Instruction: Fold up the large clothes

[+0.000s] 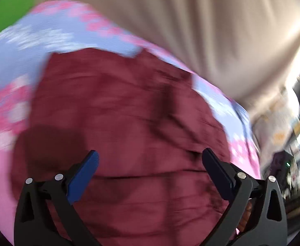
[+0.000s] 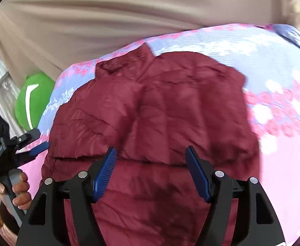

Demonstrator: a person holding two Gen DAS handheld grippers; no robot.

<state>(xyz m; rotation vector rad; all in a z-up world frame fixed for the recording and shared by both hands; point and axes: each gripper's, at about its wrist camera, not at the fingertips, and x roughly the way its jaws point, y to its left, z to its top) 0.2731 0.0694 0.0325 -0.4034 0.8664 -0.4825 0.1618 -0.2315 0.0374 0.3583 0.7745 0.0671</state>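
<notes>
Only the right wrist view shows the hand (image 2: 19, 192) at 8 o'clock; both the left gripper (image 1: 150, 160) and the right gripper (image 2: 151, 157) gape empty over the jacket (image 2: 150, 106); no writing legible.

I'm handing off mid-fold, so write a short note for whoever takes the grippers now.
Left gripper: jaws wide open, nothing between them.
Right gripper: jaws open, nothing held.
Both hover over the maroon puffer jacket, which lies on the pink and blue floral bedspread, collar at the far end.
Done: it looks partly folded, though left view is blurred.
Left: probably the final fold and smoothing.
</notes>
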